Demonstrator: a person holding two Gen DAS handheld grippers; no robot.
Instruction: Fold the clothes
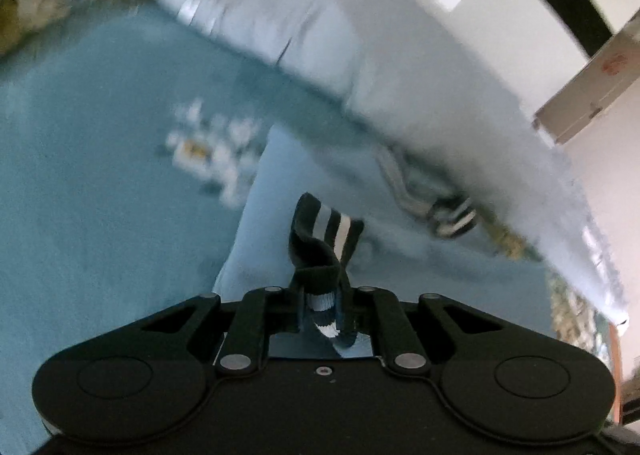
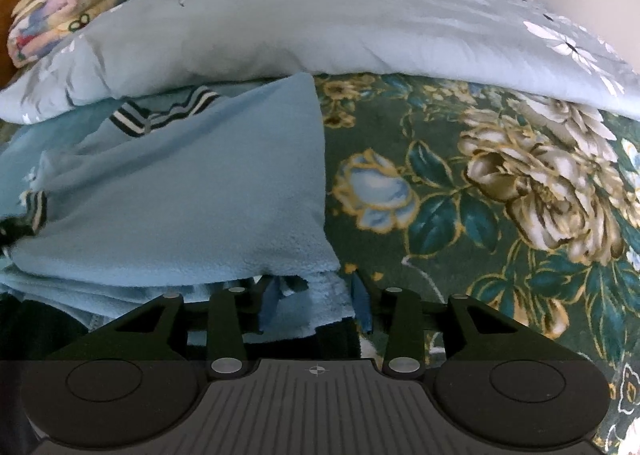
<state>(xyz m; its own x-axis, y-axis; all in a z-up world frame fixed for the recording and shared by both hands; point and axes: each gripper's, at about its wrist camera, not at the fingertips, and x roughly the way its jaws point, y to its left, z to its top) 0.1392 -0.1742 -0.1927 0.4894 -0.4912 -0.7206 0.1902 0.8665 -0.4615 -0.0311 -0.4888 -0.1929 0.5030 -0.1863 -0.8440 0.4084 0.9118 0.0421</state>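
Observation:
A light blue fleece top (image 2: 192,191) with dark, white-striped trim lies partly folded on the bed. Its striped collar (image 2: 160,111) shows near the back. In the blurred left wrist view my left gripper (image 1: 324,295) is shut on a striped cuff (image 1: 328,231), which stands up from the jaws over the pale blue sleeve (image 1: 264,223). A second striped cuff (image 1: 456,219) lies further right. My right gripper (image 2: 316,303) sits at the top's near right hem corner. The hem lies between its blue pads (image 2: 362,307), which stand apart without pinching it.
A green floral bedspread (image 2: 480,195) covers the bed to the right of the top. A pale blue duvet (image 2: 320,15) lies bunched across the back, with a folded patterned blanket (image 2: 60,15) at the far left. A cardboard box (image 1: 592,87) stands beyond the bed.

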